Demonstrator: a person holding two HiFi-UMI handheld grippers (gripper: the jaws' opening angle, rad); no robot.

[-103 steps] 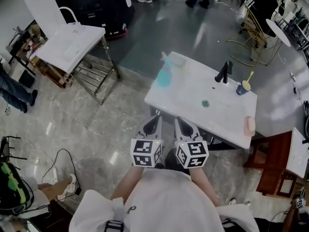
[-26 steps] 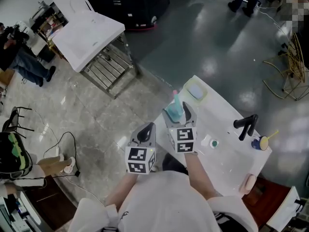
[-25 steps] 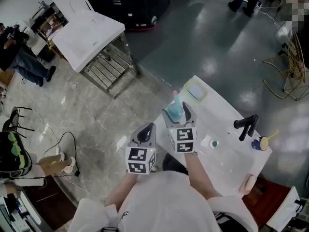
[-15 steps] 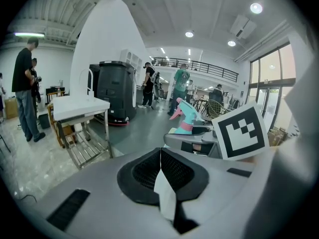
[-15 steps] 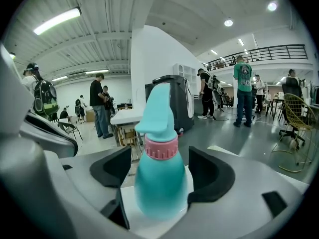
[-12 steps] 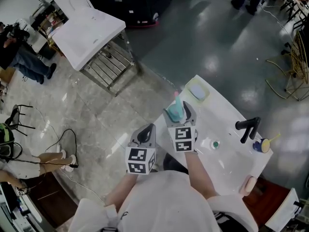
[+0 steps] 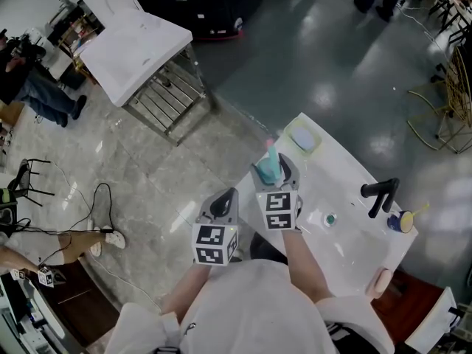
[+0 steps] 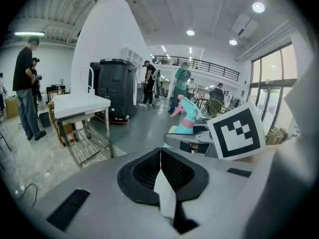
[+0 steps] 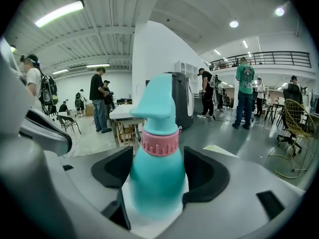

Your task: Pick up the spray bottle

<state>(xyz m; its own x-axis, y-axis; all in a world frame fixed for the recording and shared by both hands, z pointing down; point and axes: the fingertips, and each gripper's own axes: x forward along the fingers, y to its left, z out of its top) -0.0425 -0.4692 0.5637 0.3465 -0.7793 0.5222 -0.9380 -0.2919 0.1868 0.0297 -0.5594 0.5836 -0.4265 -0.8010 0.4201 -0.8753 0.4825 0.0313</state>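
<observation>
A teal spray bottle (image 7: 267, 171) with a pink collar stands at the near left corner of the white sink counter (image 7: 346, 190). My right gripper (image 7: 274, 169) is shut on it, one black pad against each side of its body. In the right gripper view the spray bottle (image 9: 158, 168) is upright and fills the gap of the right gripper (image 9: 157, 174), with the white top under it. My left gripper (image 7: 224, 199) hangs over the floor left of the counter. In its own view the left gripper (image 8: 160, 156) is shut with nothing in it, and the spray bottle (image 8: 183, 122) shows beyond.
On the counter are a black faucet (image 7: 379, 195), a blue cup with a brush (image 7: 402, 220), a soap dish (image 7: 301, 137), a drain (image 7: 330, 218) and a pink soap (image 7: 381, 277). A white table on a metal frame (image 7: 133, 46) stands at the back left. People stand in the hall.
Four seconds ago both grippers were held near the body. The right one has since gone forward and shut on the bottle. Over the last second neither gripper has visibly moved.
</observation>
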